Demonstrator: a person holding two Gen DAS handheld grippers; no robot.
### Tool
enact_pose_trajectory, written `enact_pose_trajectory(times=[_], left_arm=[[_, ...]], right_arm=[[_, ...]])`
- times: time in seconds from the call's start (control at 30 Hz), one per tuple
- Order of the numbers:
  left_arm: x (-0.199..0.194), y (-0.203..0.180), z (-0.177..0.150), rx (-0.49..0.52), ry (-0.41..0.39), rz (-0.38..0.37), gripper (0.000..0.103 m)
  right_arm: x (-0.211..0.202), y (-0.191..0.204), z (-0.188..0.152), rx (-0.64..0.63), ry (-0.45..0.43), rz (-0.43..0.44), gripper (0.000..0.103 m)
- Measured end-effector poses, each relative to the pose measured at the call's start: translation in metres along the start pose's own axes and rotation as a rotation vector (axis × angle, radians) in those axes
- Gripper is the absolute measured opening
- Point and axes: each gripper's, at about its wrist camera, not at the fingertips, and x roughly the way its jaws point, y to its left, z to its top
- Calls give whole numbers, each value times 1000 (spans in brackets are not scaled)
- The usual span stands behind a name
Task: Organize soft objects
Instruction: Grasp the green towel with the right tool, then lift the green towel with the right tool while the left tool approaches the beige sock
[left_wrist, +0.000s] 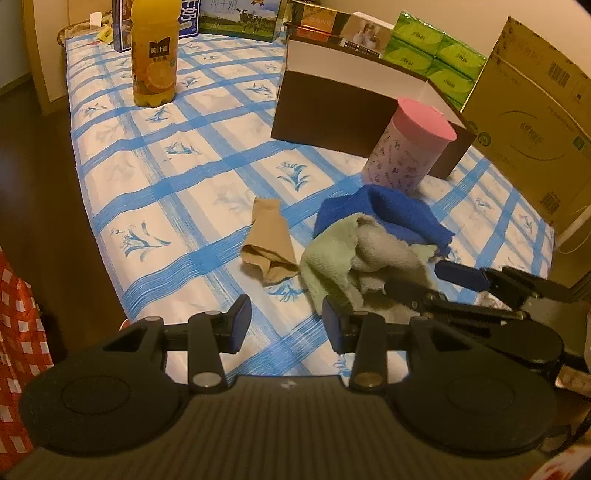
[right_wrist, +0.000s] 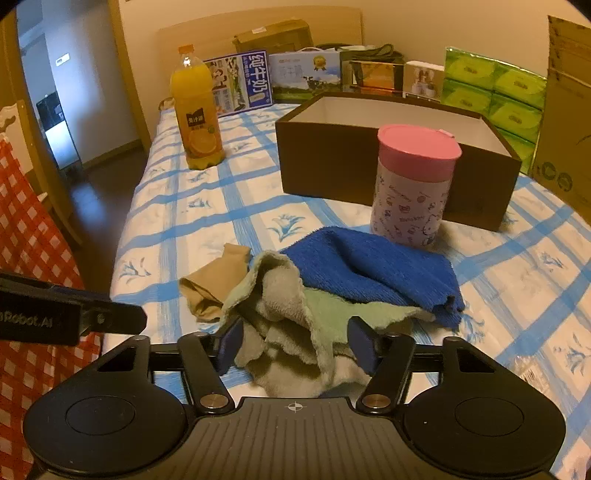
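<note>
Now green cloth (right_wrist: 295, 325) btwn wide right fingers (right_wrist: 231, 341); left gripper (left_wrist: 286, 325) wide, empty.

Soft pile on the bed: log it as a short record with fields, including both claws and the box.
surface: bed with blue-checked cover
soft items: blue towel lying over green cloth; tan sock at the pile's left edge
container: open brown box, nothing visible inside
hard items: pink-lidded canister in front of the box; orange juice bottle upright
left claw: open, above the cover, holding nothing
right claw: open, fingers either side of the green cloth's near edge
</note>
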Motion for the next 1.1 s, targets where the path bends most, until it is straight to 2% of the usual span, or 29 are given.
enact_pose_trajectory(times=[0.03, 0.07, 0.1, 0.13, 0.17, 0.2, 0.23, 0.4, 0.7, 0.83, 0.9, 0.97, 1.1], left_arm=[[1, 1, 0, 0, 1, 2, 38], [1, 1, -1, 1, 2, 3, 38], [2, 2, -1, 2, 4, 5, 38], [2, 2, -2, 2, 5, 6, 38], [2, 2, -2, 3, 6, 7, 38], [2, 2, -3, 4, 6, 8, 38], [1, 1, -3, 6, 7, 8, 38], [-1, 1, -3, 9, -1, 7, 38], [-14, -4, -3, 15, -32, -14, 38], [-18, -6, -7, 15, -37, -24, 38], [-18, -7, -8, 17, -36, -29, 38], [-17, -9, -11, 21, -32, -36, 38], [-14, -13, -15, 32, -16, -52, 38]], right_arm=[[3, 0, 1, -5, 1, -1, 56], [6, 0, 1, -10, -1, 0, 49], [8, -1, 1, -13, -4, 2, 34], [11, -2, 0, -14, -6, 6, 27], [13, -3, 0, -14, -3, 12, 14], [15, -5, 0, -13, 0, 21, 4], [16, -7, -1, -9, 3, 32, 3], [1, -22, -4, 42, -21, 56, 2], [-89, -44, 18, 132, -230, 133, 2], [-122, -55, 23, 175, -277, 179, 2], [-133, -62, 21, 204, -259, 202, 2], [-139, -69, 16, 236, -202, 234, 2], [-136, -74, -1, 256, 1, 319, 2]])
